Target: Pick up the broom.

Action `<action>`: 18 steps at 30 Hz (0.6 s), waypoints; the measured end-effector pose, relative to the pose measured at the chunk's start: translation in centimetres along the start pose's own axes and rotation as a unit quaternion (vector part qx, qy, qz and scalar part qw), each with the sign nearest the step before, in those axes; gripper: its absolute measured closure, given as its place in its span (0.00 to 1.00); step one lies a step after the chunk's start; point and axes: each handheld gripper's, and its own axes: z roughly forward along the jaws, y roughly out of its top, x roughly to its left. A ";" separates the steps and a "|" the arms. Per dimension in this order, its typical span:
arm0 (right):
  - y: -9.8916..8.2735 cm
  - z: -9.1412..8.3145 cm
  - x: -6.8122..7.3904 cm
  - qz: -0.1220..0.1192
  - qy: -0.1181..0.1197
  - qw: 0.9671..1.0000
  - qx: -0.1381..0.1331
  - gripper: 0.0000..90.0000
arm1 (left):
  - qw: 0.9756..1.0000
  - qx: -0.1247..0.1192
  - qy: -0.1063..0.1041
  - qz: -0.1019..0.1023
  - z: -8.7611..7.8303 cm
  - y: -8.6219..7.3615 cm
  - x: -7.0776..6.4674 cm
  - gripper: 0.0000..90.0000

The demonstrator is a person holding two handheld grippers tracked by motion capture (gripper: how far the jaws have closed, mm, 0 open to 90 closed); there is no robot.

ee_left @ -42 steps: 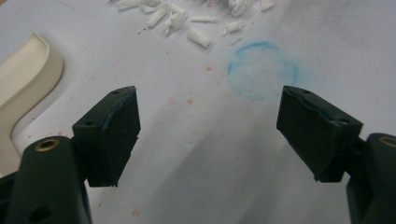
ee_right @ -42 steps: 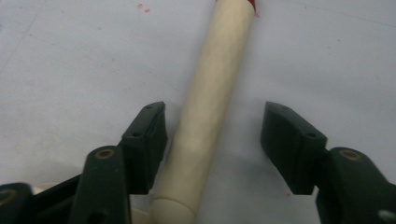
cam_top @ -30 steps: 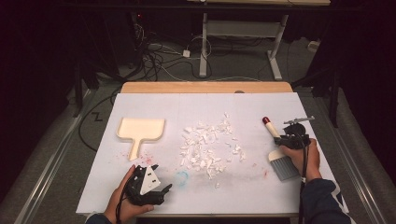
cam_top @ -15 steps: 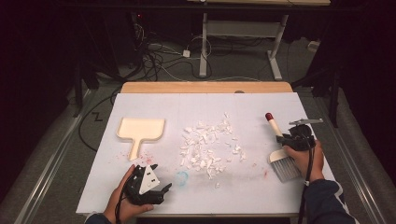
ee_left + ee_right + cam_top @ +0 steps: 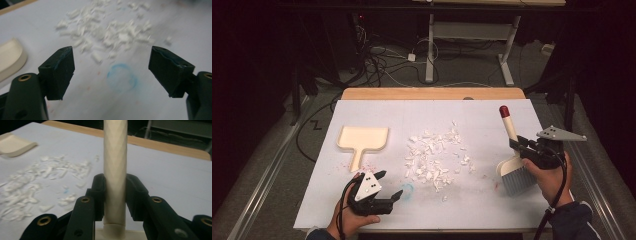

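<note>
1. Landmark: the heap of white scraps [image 5: 434,157], spread over the middle of the white counter [image 5: 427,115].
2. Right tongs [image 5: 518,146] sit to the right of the scraps, clenched on the cream handle of a small brush [image 5: 512,165]. In the right gripper view the handle [image 5: 115,170] stands between both pads, pressed from either side.
3. The brush is tilted: its red-tipped end points away from the person, and the grey bristle head sits nearer the person, right of the scraps and apart from them. Whether the bristles touch the counter I cannot tell.
4. Left tongs [image 5: 389,186] are on the near-left side of the scraps, released, jaws standing wide with nothing between them. In the left gripper view they frame a faint blue ring mark [image 5: 121,77] on the counter, just short of the scraps.
5. A cream dustpan [image 5: 361,141] lies flat to the left of the scraps, well apart, its handle toward the person.
</note>
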 end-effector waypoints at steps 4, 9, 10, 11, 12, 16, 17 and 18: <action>1.1 -0.7 3.1 -0.024 0.022 0.999 -0.028 0.80 | 0.998 -0.033 -0.053 -0.008 1.2 3.0 -2.1 0.23; 1.6 -1.1 7.3 -0.052 0.050 0.996 -0.050 0.80 | 0.993 -0.056 -0.102 0.009 3.5 6.1 -5.3 0.24; 1.6 -1.1 7.3 -0.052 0.050 0.996 -0.050 0.80 | 0.992 -0.061 -0.115 0.010 4.1 6.9 -6.1 0.24; 1.6 -1.3 8.8 -0.062 0.058 0.995 -0.058 0.80 | 0.989 -0.067 -0.135 0.006 5.5 8.1 -7.6 0.24; 1.6 -1.3 9.4 -0.070 0.063 0.994 -0.057 0.80 | 0.989 -0.067 -0.135 0.006 5.5 8.1 -7.6 0.25; 1.5 -1.5 10.9 -0.087 0.075 0.992 -0.060 0.80 | 0.987 -0.065 -0.146 0.000 8.3 9.4 -9.6 0.27; 1.3 -1.6 11.6 -0.097 0.077 0.990 -0.063 0.80 | 0.988 -0.064 -0.141 -0.002 8.8 9.5 -9.8 0.35; 1.3 -1.6 11.6 -0.097 0.077 0.990 -0.063 0.80 | 0.989 -0.063 -0.136 -0.001 9.3 9.4 -9.9 0.35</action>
